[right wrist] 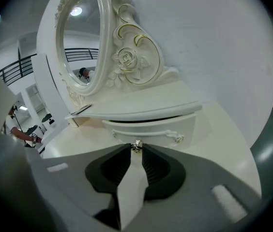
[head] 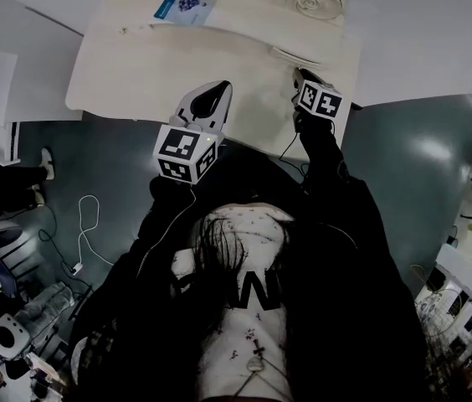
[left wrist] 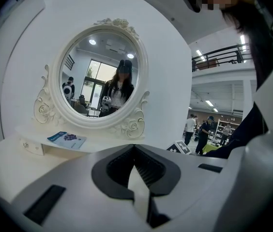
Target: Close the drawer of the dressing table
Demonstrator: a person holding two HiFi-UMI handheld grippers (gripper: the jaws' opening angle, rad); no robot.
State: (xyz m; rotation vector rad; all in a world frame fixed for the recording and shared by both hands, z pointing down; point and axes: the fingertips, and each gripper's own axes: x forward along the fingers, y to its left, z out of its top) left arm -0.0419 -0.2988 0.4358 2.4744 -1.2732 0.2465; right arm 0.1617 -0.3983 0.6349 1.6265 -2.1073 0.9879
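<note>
White dressing table top ahead. My right gripper pinches the drawer knob at its tips; the drawer sits slightly pulled out just beyond them. My left gripper hangs closed and empty, facing the mirror.

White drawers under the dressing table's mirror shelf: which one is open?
The white drawer on the right, pulled out from under the shelf, its small silvery knob between the right gripper's jaws. The left drawer sits tucked in.
</note>
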